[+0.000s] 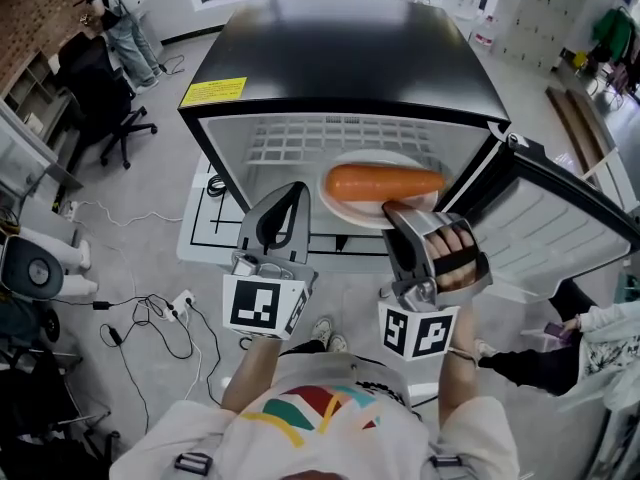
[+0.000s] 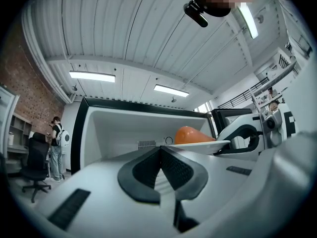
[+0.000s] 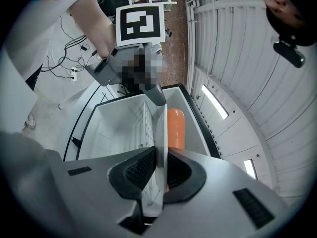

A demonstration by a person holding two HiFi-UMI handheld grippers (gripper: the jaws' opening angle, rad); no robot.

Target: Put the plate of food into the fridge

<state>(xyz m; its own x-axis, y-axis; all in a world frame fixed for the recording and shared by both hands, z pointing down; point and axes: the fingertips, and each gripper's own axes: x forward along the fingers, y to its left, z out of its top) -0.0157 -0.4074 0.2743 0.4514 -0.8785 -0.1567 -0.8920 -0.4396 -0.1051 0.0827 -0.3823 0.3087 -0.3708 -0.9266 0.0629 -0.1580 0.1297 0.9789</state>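
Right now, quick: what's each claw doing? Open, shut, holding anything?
Left claw: closed, empty.
Right claw: closed on the rim of the plate, which carries a carrot.

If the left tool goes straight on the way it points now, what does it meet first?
Probably the back wall of the open fridge; the plate stays to the right of that line. Depth is unclear.
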